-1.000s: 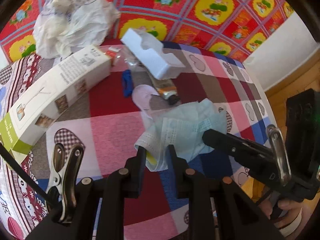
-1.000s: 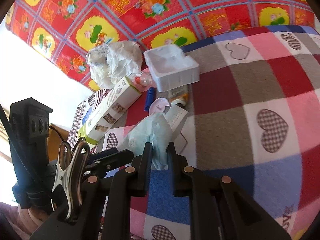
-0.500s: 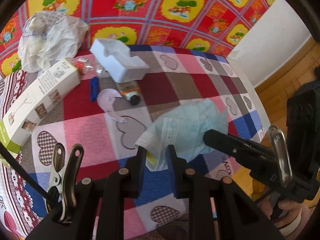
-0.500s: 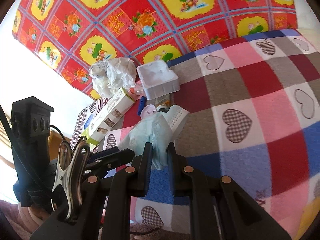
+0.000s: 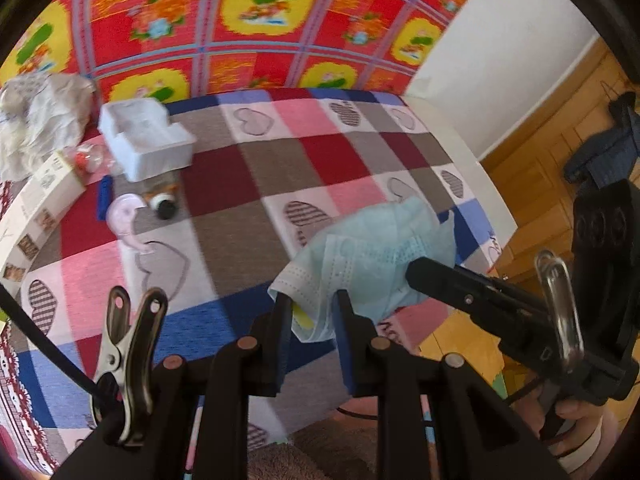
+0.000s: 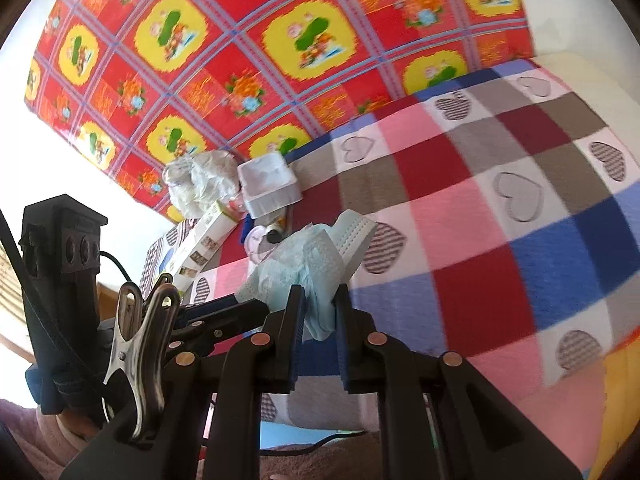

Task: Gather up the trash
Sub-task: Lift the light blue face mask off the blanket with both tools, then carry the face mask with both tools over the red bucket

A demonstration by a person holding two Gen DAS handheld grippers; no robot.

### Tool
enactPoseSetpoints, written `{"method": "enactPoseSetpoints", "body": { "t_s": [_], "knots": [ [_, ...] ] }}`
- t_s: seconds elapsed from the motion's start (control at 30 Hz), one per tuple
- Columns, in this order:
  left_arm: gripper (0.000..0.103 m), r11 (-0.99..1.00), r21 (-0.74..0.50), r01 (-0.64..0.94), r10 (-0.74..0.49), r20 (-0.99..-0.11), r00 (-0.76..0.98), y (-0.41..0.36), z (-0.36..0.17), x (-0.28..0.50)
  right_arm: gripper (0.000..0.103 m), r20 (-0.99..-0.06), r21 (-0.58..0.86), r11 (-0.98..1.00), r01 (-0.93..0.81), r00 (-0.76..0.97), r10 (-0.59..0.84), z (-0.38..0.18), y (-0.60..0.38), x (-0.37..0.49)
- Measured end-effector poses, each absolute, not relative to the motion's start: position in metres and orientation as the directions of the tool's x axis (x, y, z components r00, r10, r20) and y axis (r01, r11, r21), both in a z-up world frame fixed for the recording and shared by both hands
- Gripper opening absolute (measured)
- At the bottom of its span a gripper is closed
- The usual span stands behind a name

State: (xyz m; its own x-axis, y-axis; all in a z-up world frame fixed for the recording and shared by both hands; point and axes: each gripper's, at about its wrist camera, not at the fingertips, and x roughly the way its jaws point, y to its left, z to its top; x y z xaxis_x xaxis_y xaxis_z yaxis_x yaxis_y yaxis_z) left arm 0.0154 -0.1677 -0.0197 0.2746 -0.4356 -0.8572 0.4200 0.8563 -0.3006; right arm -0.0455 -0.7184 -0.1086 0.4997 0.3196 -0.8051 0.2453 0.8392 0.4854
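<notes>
Both grippers are shut on one crumpled light-blue face mask [image 5: 372,248], held in the air above the front edge of the checked table [image 5: 280,168]. My left gripper [image 5: 310,312] pinches its lower left corner. My right gripper [image 6: 318,304] pinches the other end of the mask [image 6: 308,260]; its black fingers [image 5: 448,280] come in from the right in the left wrist view. Other trash lies at the far left of the table: a white foam tray [image 5: 146,138], a crumpled white bag [image 5: 36,116], a long carton [image 5: 36,204], a pink lid [image 5: 126,212] and a small tube [image 5: 162,200].
A red and yellow flowered cloth [image 5: 248,24] hangs behind the table. Wooden floor [image 5: 536,176] and a white wall [image 5: 500,48] lie to the right. The heart-patterned checked cloth covers the table [image 6: 480,220].
Both grippers have lifted and pulled back with the mask, away from the trash pile. The table and the pile now look farther off and lower.
</notes>
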Motion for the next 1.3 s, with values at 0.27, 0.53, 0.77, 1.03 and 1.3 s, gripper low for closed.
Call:
{"method": "enactPoseSetpoints", "body": {
  "t_s": [0.27, 0.53, 0.77, 1.03, 1.3],
  "knots": [
    [0.021, 0.837, -0.297, 0.459, -0.447, -0.855, 0.263, -0.209, -0.012, 0.003, 0.016, -0.802, 0.477, 0.833, 0.281, 0.527, 0.281, -0.099, -0.752, -0.072],
    [0.021, 0.830, -0.294, 0.475, -0.451, -0.854, 0.260, -0.250, -0.011, -0.012, 0.016, -0.799, 0.471, 0.830, 0.299, 0.543, 0.258, -0.092, -0.786, -0.096],
    [0.021, 0.830, -0.300, 0.470, -0.454, -0.853, 0.258, -0.288, -0.018, -0.032, 0.016, -0.803, 0.465, 0.831, 0.305, 0.541, 0.251, -0.091, -0.820, -0.117],
    [0.021, 0.824, -0.304, 0.477, -0.459, -0.852, 0.250, -0.328, -0.023, -0.044, 0.016, -0.805, 0.459, 0.831, 0.315, 0.544, 0.238, -0.090, -0.857, -0.139],
    [0.021, 0.793, -0.290, 0.535, -0.462, -0.859, 0.219, -0.367, -0.020, -0.046, 0.016, -0.798, 0.467, 0.804, 0.367, 0.566, 0.205, -0.088, -0.892, -0.160]
  ]
}}
